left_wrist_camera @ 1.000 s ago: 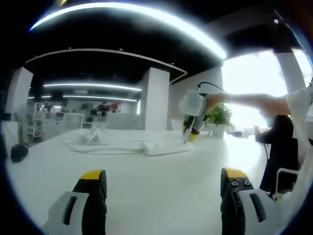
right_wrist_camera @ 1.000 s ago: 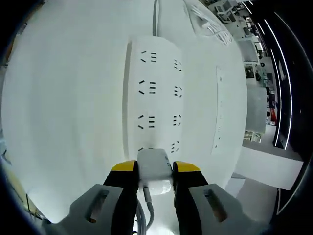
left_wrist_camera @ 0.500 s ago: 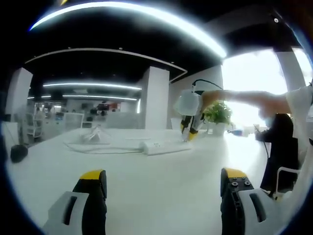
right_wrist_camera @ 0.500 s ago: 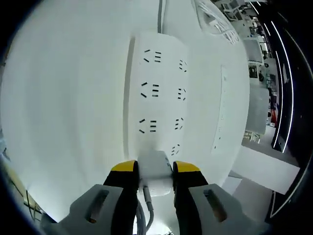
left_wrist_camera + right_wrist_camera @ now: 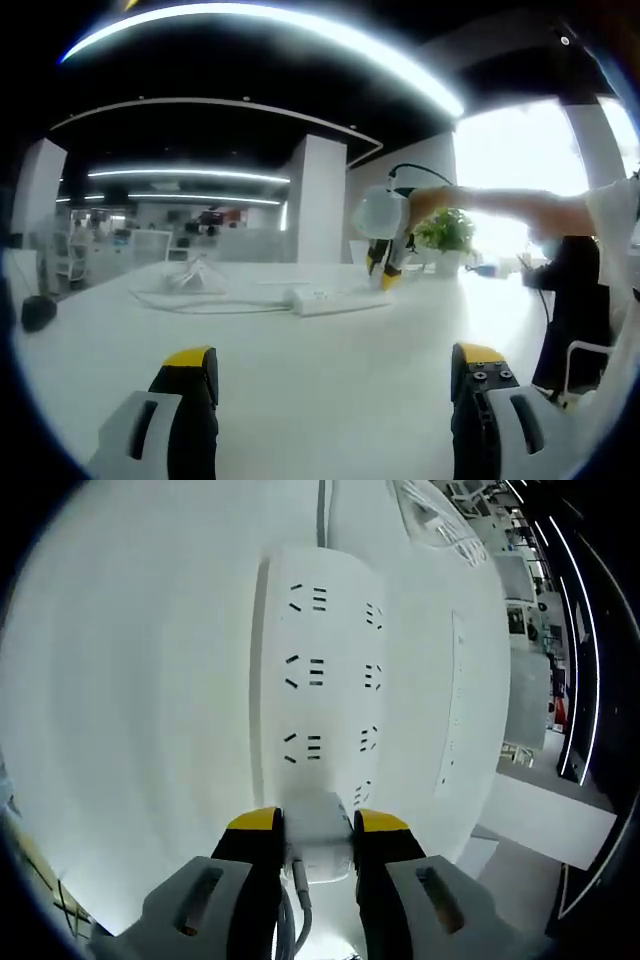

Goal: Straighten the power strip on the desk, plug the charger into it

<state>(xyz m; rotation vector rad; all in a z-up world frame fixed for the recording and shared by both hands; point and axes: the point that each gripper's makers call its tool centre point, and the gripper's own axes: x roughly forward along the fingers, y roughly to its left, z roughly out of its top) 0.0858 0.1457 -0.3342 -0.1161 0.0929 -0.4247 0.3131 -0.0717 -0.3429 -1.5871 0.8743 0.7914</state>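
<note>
1. Charger (image 5: pixel 318 838) pinched in right gripper (image 5: pixel 312 842), at the near end of power strip (image 5: pixel 318 670) directly ahead.
2. Left gripper (image 5: pixel 335 385) spread, empty; power strip (image 5: pixel 335 299) far ahead on desk (image 5: pixel 300 380).

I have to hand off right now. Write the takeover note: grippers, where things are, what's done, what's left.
Right gripper: shut on the white charger, held over the near end of the power strip.
Left gripper: open, holding nothing, low over the desk, well back from the strip.
Power strip: flat on the desk, running straight away from the right gripper, cord at its far end.
Done: strip looks straightened.
Left: whether the charger is seated can't be told; press it in, then release.
</note>
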